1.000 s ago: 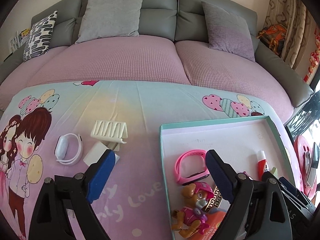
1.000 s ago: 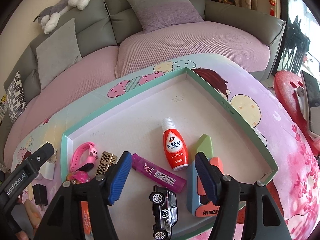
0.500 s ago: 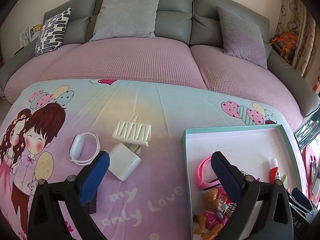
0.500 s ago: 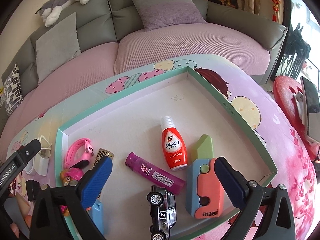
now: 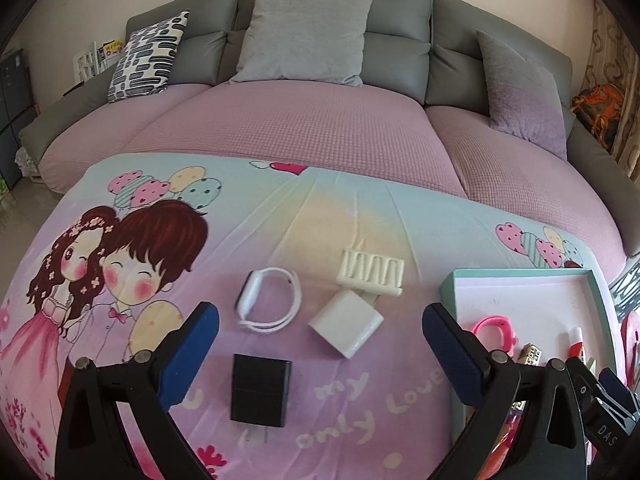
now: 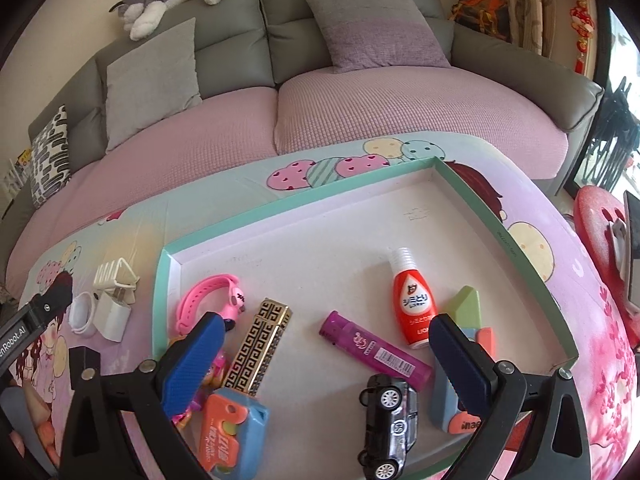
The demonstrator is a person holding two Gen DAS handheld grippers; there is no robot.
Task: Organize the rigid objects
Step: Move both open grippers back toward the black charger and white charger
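Rigid objects not yet sorted lie on the printed cartoon cloth [image 5: 280, 208] of the worktop, between the fingers of the left tool [image 5: 320, 344], which is wide open and holds nothing. Nearest is a flat black rectangular block [image 5: 260, 390], just in front of the fingertips; it looks stiff and light, and I think the best hold is across its two long sides. A little farther is a white cube-shaped charger [image 5: 346, 329], hard and smooth, perhaps slippery, so a hold on two flat opposite faces seems safest. Left of it lies a white wristband with an oval body [image 5: 268, 300]; the loop may bend, so the solid oval part is the better place. Just behind the charger is a cream ribbed plastic holder [image 5: 372, 274], close to or touching it, probably light. To the right stands the shallow white tray with a mint-green rim [image 6: 296, 200], where a pink wristband [image 6: 208, 296], a gold patterned case [image 6: 260, 344], a purple lighter [image 6: 376, 352], a red bottle [image 6: 414, 304] and a black toy car [image 6: 390, 412] already lie. The right tool [image 6: 324, 364] hangs over this tray, also wide open and empty.
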